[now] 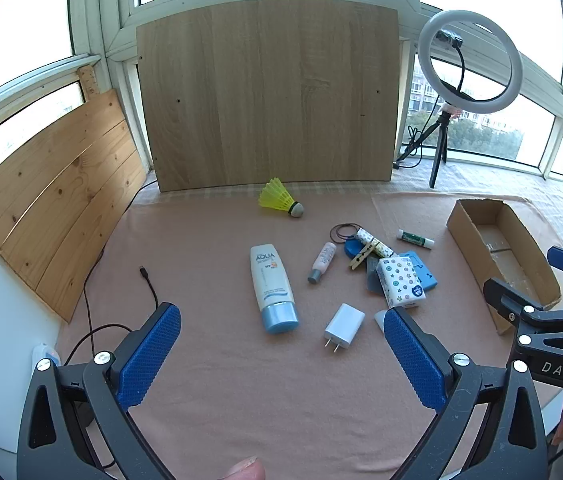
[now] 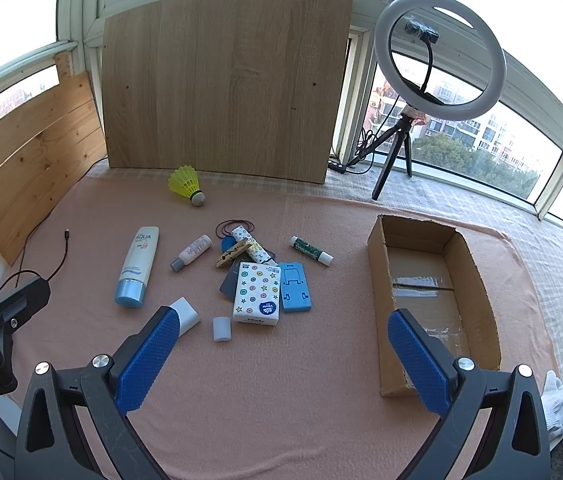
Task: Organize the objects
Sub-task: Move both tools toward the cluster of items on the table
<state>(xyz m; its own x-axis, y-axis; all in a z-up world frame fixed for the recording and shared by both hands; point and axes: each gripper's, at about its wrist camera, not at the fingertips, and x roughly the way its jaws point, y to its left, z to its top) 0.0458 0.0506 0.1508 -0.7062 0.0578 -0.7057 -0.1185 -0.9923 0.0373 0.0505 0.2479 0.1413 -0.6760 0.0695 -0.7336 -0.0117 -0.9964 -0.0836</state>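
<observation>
Small objects lie on a pink cloth: a white AQUA tube [image 1: 271,286] [image 2: 136,266], a white charger [image 1: 343,327] [image 2: 185,314], a tissue pack [image 1: 400,281] [image 2: 257,294], a blue holder [image 2: 295,286], a small pink bottle [image 1: 322,262] [image 2: 192,252], a clothespin [image 2: 233,254], a glue stick [image 1: 415,238] [image 2: 311,251], a yellow shuttlecock [image 1: 279,199] [image 2: 187,184] and a small white cap [image 2: 221,329]. An open cardboard box [image 2: 481,296] [image 1: 469,248] stands at the right. My left gripper [image 1: 281,354] is open above the cloth's near side. My right gripper [image 2: 283,356] is open, left of the box.
A wood board [image 1: 267,96] leans at the back and pine planks [image 1: 57,200] at the left. A ring light on a tripod [image 2: 439,56] stands back right. A black cable [image 1: 149,280] lies at the left. White gloves [image 2: 559,400] lie at the right edge.
</observation>
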